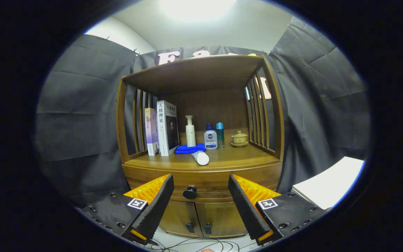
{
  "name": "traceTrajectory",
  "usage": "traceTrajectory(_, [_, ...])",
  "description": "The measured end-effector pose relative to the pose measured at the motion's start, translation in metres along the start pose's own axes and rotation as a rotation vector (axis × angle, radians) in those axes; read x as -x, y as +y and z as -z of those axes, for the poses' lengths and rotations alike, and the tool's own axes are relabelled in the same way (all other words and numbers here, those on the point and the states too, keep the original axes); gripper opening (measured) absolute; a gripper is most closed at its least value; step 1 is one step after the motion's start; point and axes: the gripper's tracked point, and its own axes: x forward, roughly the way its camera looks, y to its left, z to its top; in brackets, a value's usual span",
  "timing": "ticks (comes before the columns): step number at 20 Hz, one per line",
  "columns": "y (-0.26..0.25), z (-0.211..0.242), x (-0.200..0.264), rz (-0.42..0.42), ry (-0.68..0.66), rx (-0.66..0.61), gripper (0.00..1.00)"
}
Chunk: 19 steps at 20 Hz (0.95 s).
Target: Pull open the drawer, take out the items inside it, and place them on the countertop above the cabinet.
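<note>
While gripper (200,182) gapes, drawer (201,190) shut, knob (190,192) twd cam

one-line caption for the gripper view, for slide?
Open tongs face the shut wooden drawer's round black knob, below a countertop holding books and bottles.

gripper (200,190): two wedge-shaped fingers (157,206), inner faces ribbed with fine serrations, outer side panels glossy and faceted. each finger sits on a flat black matte base plate (112,211) with recessed round screws along the edges. one square black-and-white fiducial tag (137,203) per base, next to the finger root. fingers apart, nothing between the pads. thin dark cables (194,244) looping on the floor below the bases
</note>
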Motion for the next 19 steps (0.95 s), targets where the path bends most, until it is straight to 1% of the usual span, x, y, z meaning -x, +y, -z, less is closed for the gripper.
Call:
traceTrajectory(6, [-0.012, -0.014, 0.047, 0.001, -0.039, 0.008, 0.98])
traceTrajectory(9, [-0.009, -0.008, 0.065, -0.008, -0.029, 0.003, 0.99])
traceTrajectory(12, [-0.010, 0.000, 0.075, -0.010, -0.019, 0.017, 0.99])
traceTrajectory(15, [-0.007, 0.006, 0.076, -0.016, -0.011, 0.038, 0.99])
traceTrajectory(19, [-0.002, 0.005, 0.076, -0.025, -0.014, 0.033, 0.99])
